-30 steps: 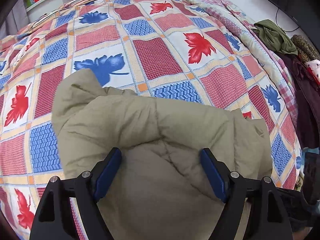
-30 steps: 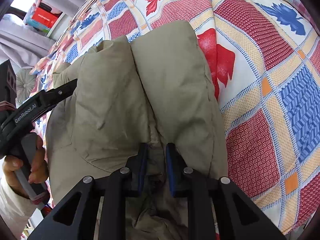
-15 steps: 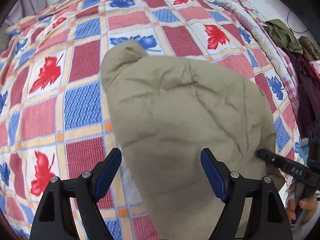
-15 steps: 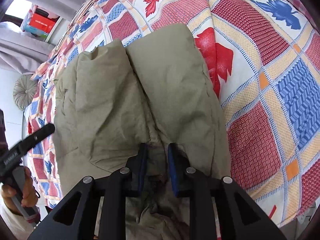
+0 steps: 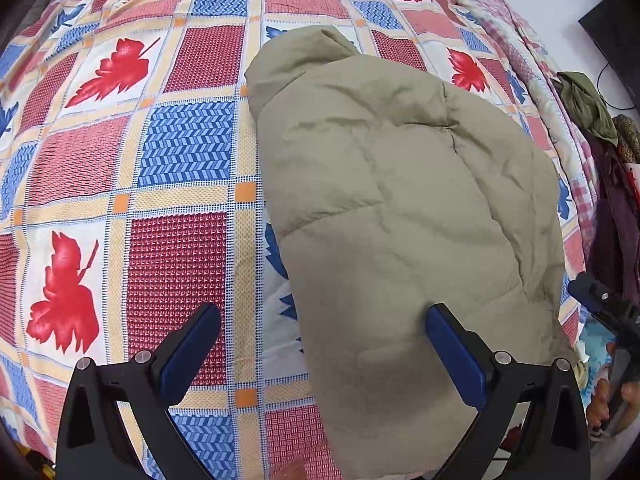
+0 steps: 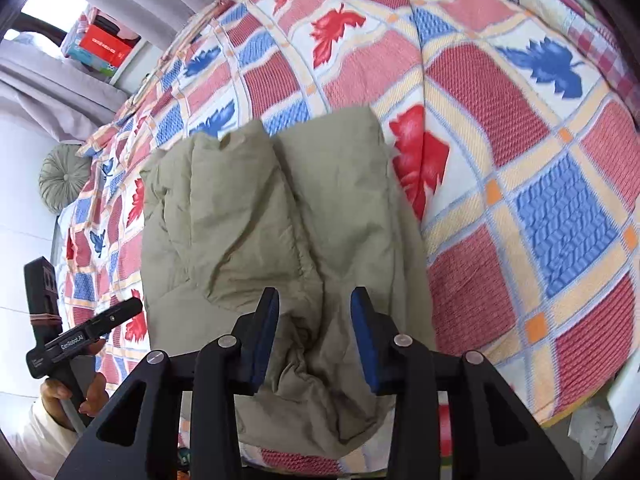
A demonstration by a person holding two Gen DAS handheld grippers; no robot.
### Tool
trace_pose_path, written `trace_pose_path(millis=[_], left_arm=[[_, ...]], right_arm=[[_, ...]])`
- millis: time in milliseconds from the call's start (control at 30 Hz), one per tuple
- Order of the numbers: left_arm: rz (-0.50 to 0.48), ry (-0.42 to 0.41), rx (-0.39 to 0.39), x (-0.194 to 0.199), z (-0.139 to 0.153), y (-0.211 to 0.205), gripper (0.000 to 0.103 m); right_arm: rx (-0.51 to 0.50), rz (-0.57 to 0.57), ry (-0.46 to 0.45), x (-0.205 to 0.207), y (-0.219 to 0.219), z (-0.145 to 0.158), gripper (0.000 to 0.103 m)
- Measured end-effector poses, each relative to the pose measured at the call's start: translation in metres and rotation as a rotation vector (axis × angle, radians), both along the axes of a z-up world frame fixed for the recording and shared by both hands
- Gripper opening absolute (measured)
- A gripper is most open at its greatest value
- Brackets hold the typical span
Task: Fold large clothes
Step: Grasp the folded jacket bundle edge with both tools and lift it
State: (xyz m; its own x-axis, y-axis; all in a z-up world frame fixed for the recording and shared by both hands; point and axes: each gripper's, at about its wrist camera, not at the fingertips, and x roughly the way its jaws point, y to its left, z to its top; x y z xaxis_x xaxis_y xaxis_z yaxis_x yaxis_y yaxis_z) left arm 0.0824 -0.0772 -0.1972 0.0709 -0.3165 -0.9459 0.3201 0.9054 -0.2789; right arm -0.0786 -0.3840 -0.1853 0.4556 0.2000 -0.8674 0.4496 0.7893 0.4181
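Note:
A large olive padded jacket (image 5: 404, 208) lies folded on the checked bedspread (image 5: 120, 160). It also shows in the right wrist view (image 6: 280, 220), doubled into two thick rolls. My left gripper (image 5: 320, 332) is open and empty, above the jacket's left edge near the bed's front. My right gripper (image 6: 314, 316) is open, its jaws standing apart over the bunched near end of the jacket, no longer pinching it. The left gripper (image 6: 86, 338) shows at the left in the right wrist view.
A pile of dark and green clothes (image 5: 592, 112) lies along the bed's right side. A round grey cushion (image 6: 64, 178) and a shelf with boxes (image 6: 100, 46) are beyond the bed's far left. The bed's front edge (image 6: 560, 412) drops off near me.
My right gripper has opened and let go of the jacket's near end. My left gripper has pulled away to the left, off the jacket and over the bedspread.

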Motion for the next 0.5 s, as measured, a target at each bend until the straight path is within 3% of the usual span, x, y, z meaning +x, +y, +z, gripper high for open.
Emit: trace_pose_path(millis=[67, 200, 333, 500], left_arm=[[0.007, 0.007, -0.024, 0.001, -0.003, -0.001, 0.103], [0.024, 0.032, -0.090, 0.004, -0.008, -0.001, 0.103], [0.044, 0.077, -0.183, 0.012, -0.017, 0.007, 0.103], [0.076, 0.186, -0.339, 0.024, -0.045, 0.018, 0.103]], right_arm=[[-0.017, -0.026, -0.008, 0.002, -0.012, -0.001, 0.083], [0.060, -0.041, -0.013, 0.008, -0.033, -0.014, 0.085], [0.178, -0.018, -0.004, 0.016, -0.046, -0.037, 0.103], [0.303, 0.021, 0.002, 0.030, -0.055, -0.067, 0.103]])
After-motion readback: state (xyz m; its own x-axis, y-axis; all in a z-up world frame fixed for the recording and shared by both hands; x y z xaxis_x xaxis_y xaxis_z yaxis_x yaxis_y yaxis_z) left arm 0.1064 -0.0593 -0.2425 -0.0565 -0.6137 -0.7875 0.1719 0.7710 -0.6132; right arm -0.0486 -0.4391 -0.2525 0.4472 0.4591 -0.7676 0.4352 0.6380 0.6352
